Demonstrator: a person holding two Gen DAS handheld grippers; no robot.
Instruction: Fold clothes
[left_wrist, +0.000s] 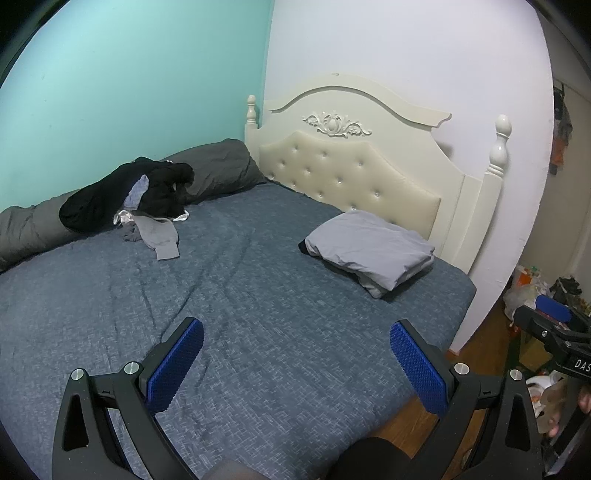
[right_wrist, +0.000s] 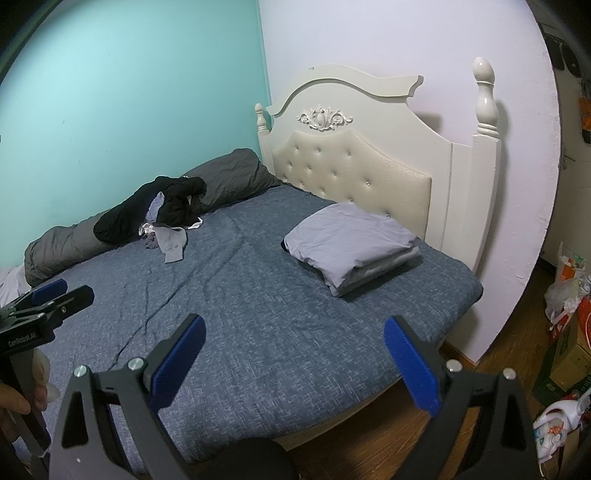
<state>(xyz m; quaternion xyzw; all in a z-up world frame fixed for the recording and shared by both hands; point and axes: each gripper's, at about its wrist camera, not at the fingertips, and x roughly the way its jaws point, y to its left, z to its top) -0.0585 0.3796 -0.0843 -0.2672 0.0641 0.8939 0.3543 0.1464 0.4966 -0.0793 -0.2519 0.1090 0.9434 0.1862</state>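
You are holding the left gripper (left_wrist: 296, 345) and right gripper (right_wrist: 294, 341) spread wide and empty over the bed (left_wrist: 258, 314), facing the folded grey stack (left_wrist: 373, 251) lying diagonally near the headboard (left_wrist: 354, 173), the unfolded pile (left_wrist: 129, 199) heaped far left.

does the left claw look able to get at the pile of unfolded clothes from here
Probably yes, after a long reach. The left claw is open and empty, and only bare blue bedspread lies between it and the unfolded clothes by the far wall.
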